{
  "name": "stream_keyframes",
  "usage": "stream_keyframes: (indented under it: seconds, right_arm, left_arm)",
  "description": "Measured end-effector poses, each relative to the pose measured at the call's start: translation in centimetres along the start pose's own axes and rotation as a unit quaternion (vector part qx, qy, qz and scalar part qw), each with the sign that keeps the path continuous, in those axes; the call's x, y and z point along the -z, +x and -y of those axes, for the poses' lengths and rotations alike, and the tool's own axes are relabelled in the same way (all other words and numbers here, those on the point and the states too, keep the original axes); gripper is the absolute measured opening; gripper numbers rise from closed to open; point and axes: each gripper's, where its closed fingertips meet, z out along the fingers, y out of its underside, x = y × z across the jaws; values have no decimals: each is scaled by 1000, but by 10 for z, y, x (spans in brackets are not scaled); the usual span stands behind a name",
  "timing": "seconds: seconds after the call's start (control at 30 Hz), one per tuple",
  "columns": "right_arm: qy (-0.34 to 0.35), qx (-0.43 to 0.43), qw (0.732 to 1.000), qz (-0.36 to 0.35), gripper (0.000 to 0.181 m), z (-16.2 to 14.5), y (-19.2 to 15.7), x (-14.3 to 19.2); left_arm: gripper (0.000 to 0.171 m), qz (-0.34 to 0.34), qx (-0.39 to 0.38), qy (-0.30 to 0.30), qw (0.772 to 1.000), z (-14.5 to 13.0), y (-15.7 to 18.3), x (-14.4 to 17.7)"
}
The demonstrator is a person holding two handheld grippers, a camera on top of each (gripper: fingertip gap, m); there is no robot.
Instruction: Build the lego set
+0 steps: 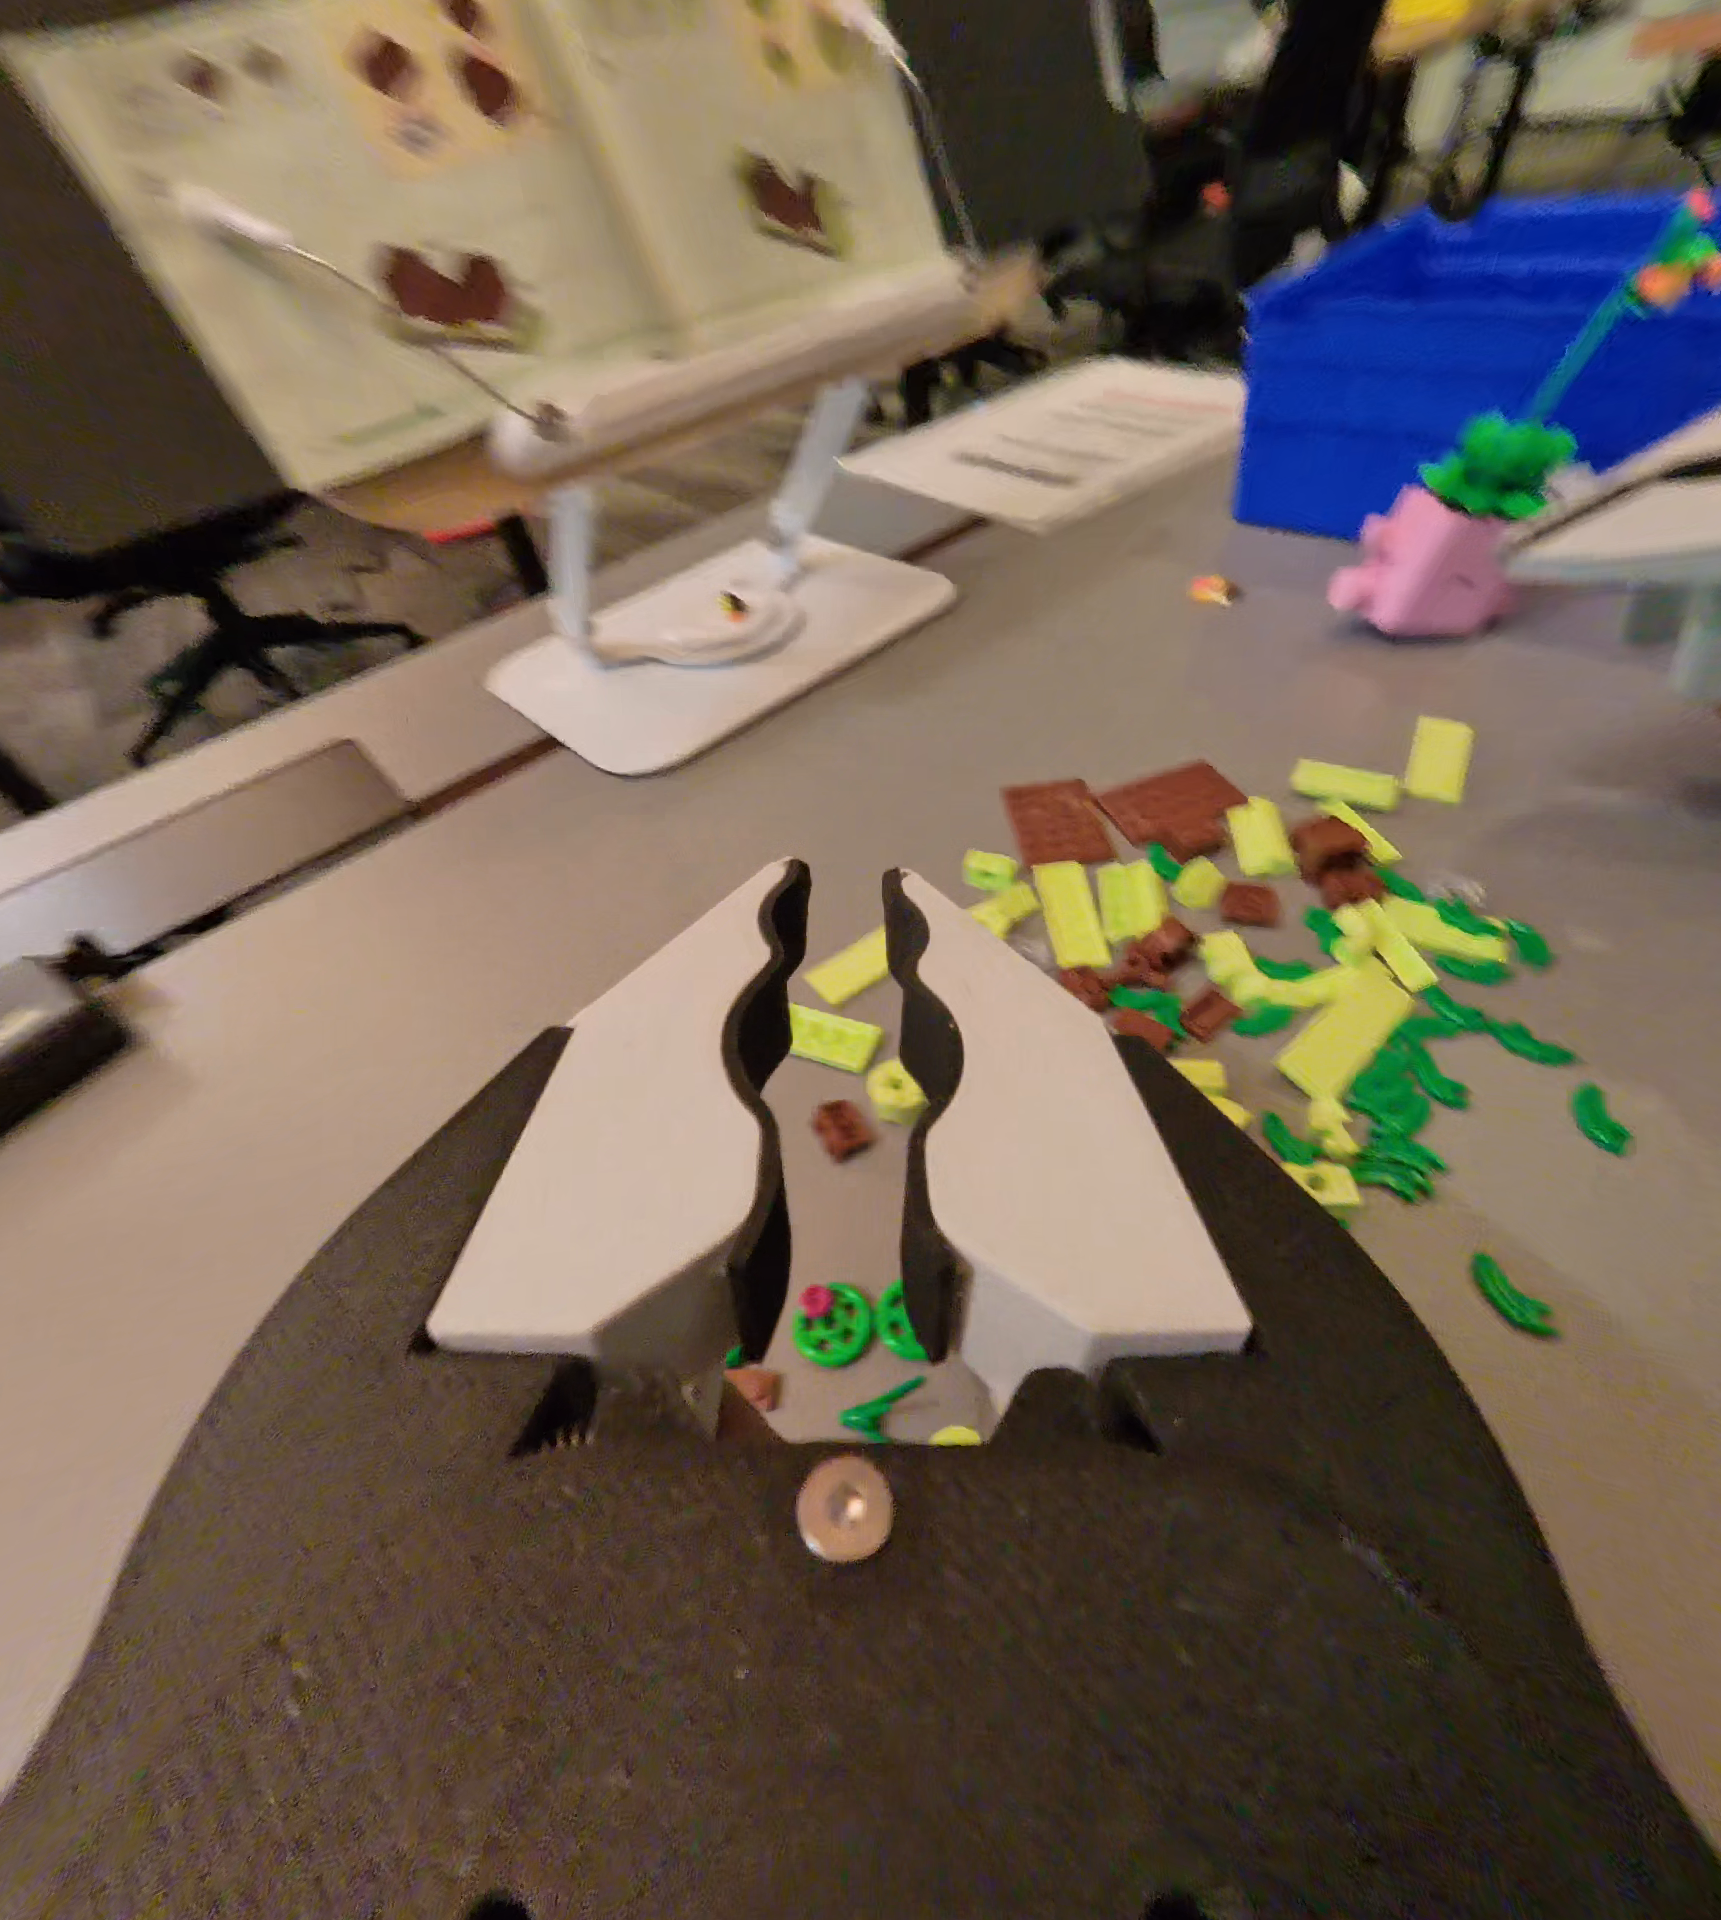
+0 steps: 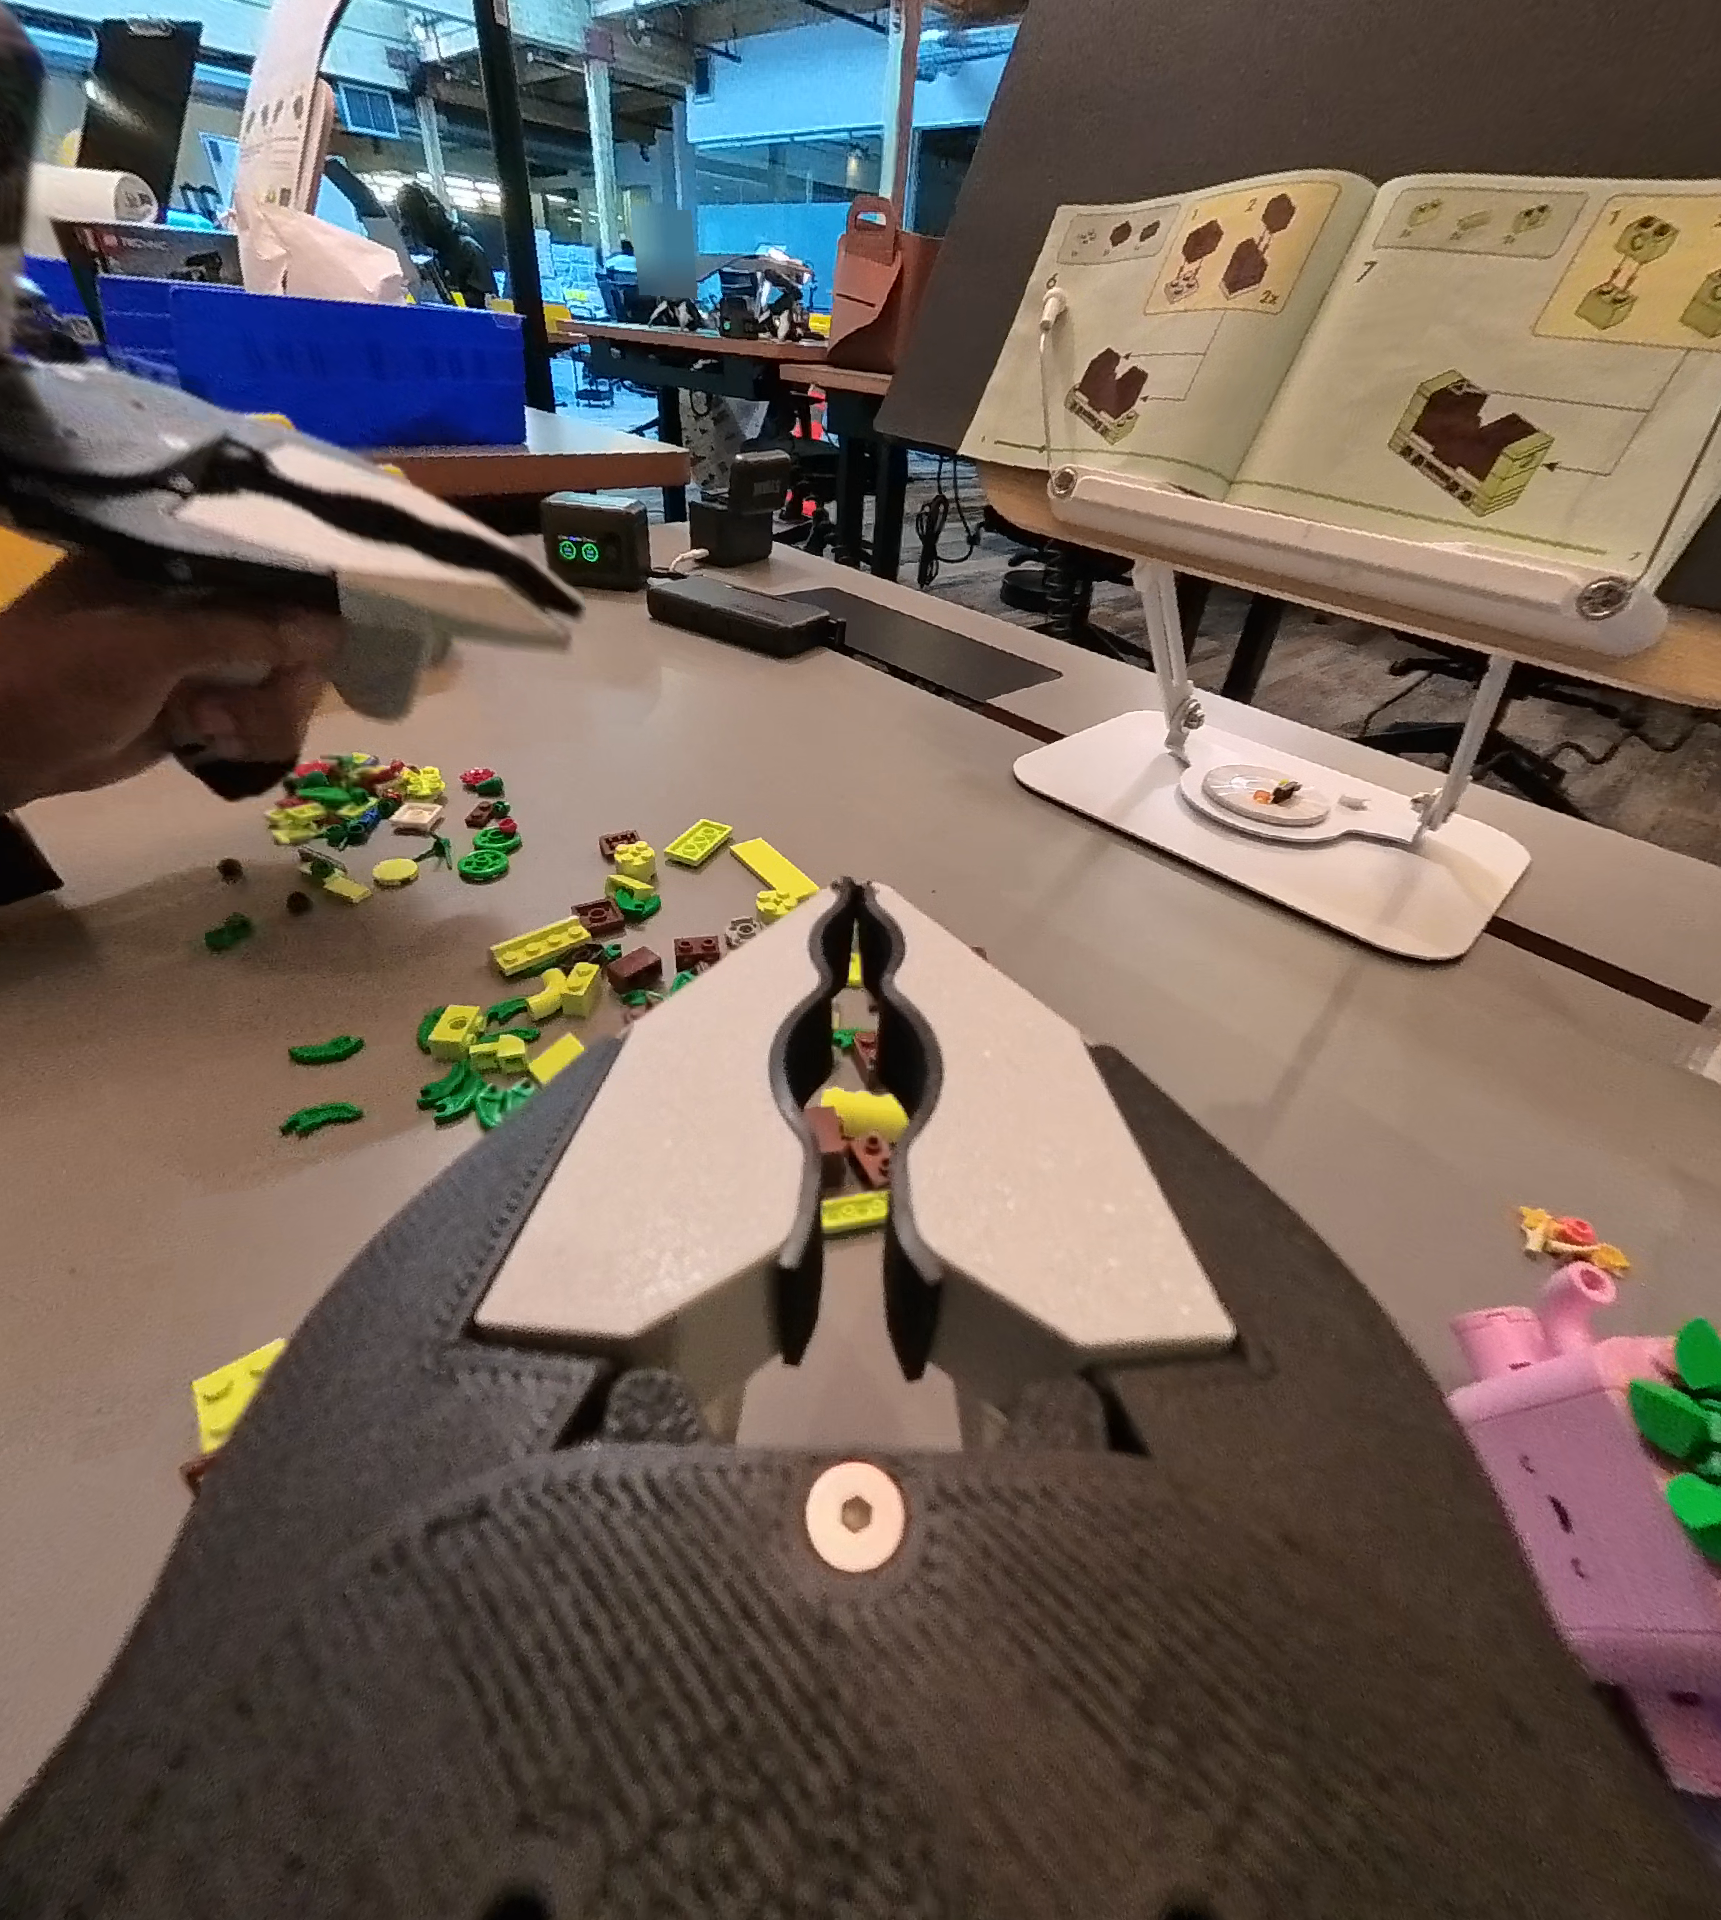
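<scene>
- the step in hand looks like picking the next piece out of the loose pile while the open instruction booklet (image 2: 1375, 343) on its white stand (image 2: 1282, 831) shows a brown-and-lime sub-build; a judgement only.
- left tool (image 1: 843, 878): jaws a narrow gap apart, nothing between them, hovering over the grey table (image 1: 420, 1091) with small pieces visible below through the gap, a brown brick (image 1: 843, 1129) among them.
- to do it well, choose one piece lying apart from its neighbours, come down square over it and close on its flat sides; the heap to the right is crowded and a tip could nudge several at once.
- loose lego pieces (image 2: 565, 966): lime plates and bricks, brown plates, dark green leaves, scattered in the middle of the table between the two tools.
- right tool (image 2: 857, 890): tips touching, holding nothing, held above the pile.
- a finished pink pot with green leaves (image 2: 1656, 1496) stands just right of that tool.
</scene>
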Motion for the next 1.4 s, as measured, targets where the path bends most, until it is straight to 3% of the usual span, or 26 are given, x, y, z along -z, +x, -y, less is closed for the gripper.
stream_keyframes:
  seconds: [0.07,0.17,0.33,0.47,0.6,0.7,0.8,0.93,1.1,1.4]
  right_arm:
    - [2,-7,1000,4,0,0,0,0]
    - [3,-5,1000,2,0,1,0,0]
    - [4,-5,1000,7,0,2,-3,0]
    - [4,-4,1000,10,0,2,-5,0]
    - [3,-4,1000,12,0,2,-7,-1]
    - [1,-2,1000,11,0,1,-7,-1]
    - [0,-3,1000,11,0,1,-7,-1]
    - [-3,-3,1000,13,0,0,-8,-2]
    - [-8,3,1000,14,0,-2,-9,-3]
    - [-5,5,1000,7,0,-1,-7,-2]
  left_arm:
    - [23,-10,-5,-42,999,-12,13,-13]
    - [22,-19,16,-95,995,-27,26,-27]
    - [13,62,65,-177,980,-61,-8,-23]
    - [18,46,136,-176,974,-67,-16,-18]
    - [18,-42,113,-152,981,-52,17,-23]
    - [18,-62,92,-203,973,-67,33,-27]
    - [30,-80,115,-238,961,-78,43,-31]
    - [40,-73,121,-244,959,-79,45,-33]
    - [35,-48,107,-277,954,-88,42,-31]
    - [26,-39,94,-282,954,-88,39,-30]
